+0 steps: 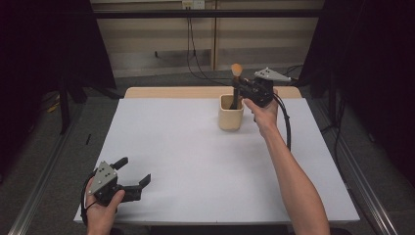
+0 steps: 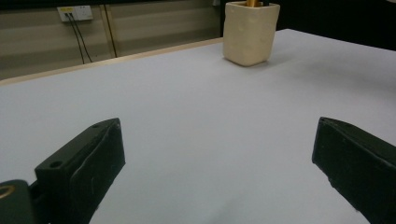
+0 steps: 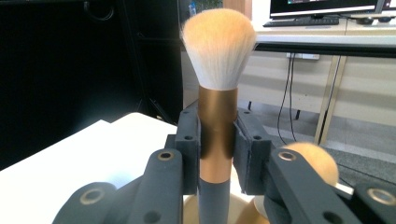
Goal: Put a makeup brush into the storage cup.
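right claw [image 3: 217, 144] clamps a makeup brush [image 3: 217, 84] upright by its ferrule over the cream holder [image 1: 230, 113] at the desk's [image 1: 195, 161] far side, handle aimed inside; left claw [image 1: 133, 177] rests wide open, near left.

High view: fixed above the near desk [image 1: 195, 161] edge, facing forward and down, taking in the whole surface from a distance. Left gripper view: low over the desk at 7 o'clock, looking between its jaws toward the cream holder [image 2: 250, 32] at 1 o'clock. Right gripper view: very close, level, on the brush [image 3: 217, 70]. All three views share the holder area.
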`<state>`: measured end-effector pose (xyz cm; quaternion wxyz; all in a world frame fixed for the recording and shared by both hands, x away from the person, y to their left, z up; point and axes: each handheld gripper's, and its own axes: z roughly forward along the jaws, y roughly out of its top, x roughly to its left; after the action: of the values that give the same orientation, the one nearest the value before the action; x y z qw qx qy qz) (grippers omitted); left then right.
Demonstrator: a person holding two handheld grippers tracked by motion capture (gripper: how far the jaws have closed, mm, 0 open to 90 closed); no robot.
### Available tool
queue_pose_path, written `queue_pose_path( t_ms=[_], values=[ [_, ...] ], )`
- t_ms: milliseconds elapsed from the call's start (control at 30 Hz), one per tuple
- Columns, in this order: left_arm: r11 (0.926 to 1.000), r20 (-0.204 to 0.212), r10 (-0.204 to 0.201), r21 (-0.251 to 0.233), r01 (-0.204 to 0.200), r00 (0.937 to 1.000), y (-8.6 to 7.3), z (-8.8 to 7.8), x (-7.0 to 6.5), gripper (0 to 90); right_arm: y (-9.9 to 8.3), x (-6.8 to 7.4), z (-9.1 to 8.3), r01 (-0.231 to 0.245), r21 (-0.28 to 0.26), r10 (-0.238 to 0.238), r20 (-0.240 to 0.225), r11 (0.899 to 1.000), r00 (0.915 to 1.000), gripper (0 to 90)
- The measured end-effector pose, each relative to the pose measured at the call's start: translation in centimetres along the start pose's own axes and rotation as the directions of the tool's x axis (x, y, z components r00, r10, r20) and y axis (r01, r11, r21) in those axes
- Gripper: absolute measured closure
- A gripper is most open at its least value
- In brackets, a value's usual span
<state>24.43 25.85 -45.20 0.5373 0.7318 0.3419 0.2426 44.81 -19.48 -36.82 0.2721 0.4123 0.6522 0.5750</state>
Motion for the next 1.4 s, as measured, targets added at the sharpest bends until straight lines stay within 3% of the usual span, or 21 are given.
queue_pose_path(
  t_ms=[433, 1033, 1400],
  values=[
    [1.0, -0.003, 0.002, 0.003, -0.002, 1.0, 0.0, 0.0, 0.0, 2.4, -1.7, -0.6, -0.4, -0.028, 0.016, 0.028, 0.013, 0.999, 0.9995, 74.0],
    [1.0, -0.002, 0.008, 0.005, -0.008, 1.0, 0.0, 0.0, -0.1, 2.4, -4.1, -0.8, -0.7, -0.024, 0.047, 0.023, 0.025, 0.999, 0.9994, 73.9],
    [0.9999, 0.0, 0.012, 0.005, -0.012, 0.9999, 0.0, 0.0, -0.1, 2.3, -4.8, -0.3, -0.5, -0.009, 0.078, 0.008, 0.009, 0.997, 0.9999, 73.6]
  ],
)
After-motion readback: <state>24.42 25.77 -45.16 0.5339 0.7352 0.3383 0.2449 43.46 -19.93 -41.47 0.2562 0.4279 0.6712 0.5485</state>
